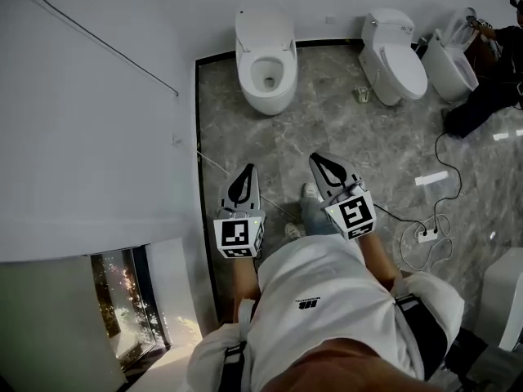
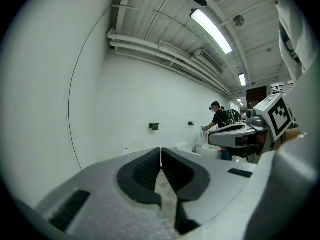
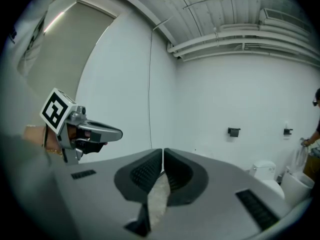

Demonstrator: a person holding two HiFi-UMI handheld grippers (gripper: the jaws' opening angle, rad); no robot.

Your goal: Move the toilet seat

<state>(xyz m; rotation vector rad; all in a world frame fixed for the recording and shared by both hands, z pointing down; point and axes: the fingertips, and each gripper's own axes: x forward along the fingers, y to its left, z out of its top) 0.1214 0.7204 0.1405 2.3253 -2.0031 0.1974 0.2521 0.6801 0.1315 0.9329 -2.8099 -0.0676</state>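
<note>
White shirt (image 1: 327, 300) is filling the bottom of the head view, and just ahead of it the person is holding the left tool (image 1: 248, 168) and the right tool (image 1: 315, 158) side by side, apart from each other, both pointing nearly level over the grey floor (image 1: 368, 145). Each tool's jaws are sitting fully together with nothing between them. Well ahead, the toilet (image 1: 265, 92) is standing against the wall (image 1: 122, 96), its seat (image 1: 264, 29) appearing to be tipped up at the back, clear of both tools, while a closed toilet (image 1: 396, 60) is sitting to its right.
</note>
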